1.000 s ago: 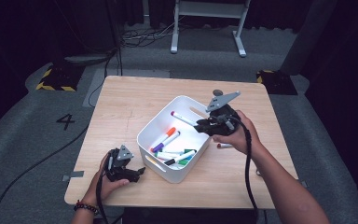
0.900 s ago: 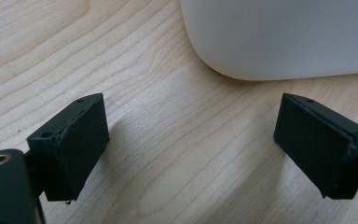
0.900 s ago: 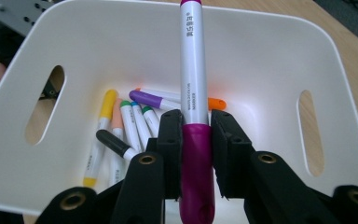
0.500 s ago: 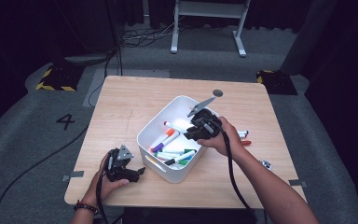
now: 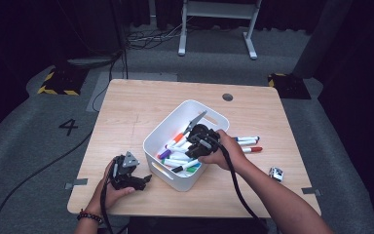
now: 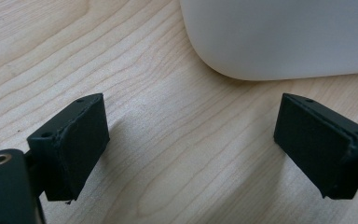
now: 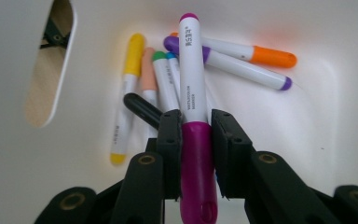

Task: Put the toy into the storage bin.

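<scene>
A light wooden table (image 5: 131,112) carries a white plastic bin (image 5: 161,139) near its middle, with an oval handle slot (image 7: 51,65) cut in one wall. The bin holds a loose heap of markers, among them an orange-capped marker (image 7: 247,52), a purple-capped marker (image 7: 235,67), a yellow-capped marker (image 7: 127,93) and a black marker (image 7: 142,108). 3 more markers (image 5: 247,144) lie on the table just beside the bin's right wall.

The right gripper (image 7: 196,135) is down inside the bin, its jaws closed tight on the magenta cap of a magenta marker (image 7: 193,79), whose white barrel points away from the gripper over the heap.

The left gripper (image 6: 191,154) rests in the person's hand at the front left of the table, near the bin's corner. Its jaws stand wide apart with bare wood between them, gripping nothing. A small white object (image 5: 275,173) sits near the table's right edge.
</scene>
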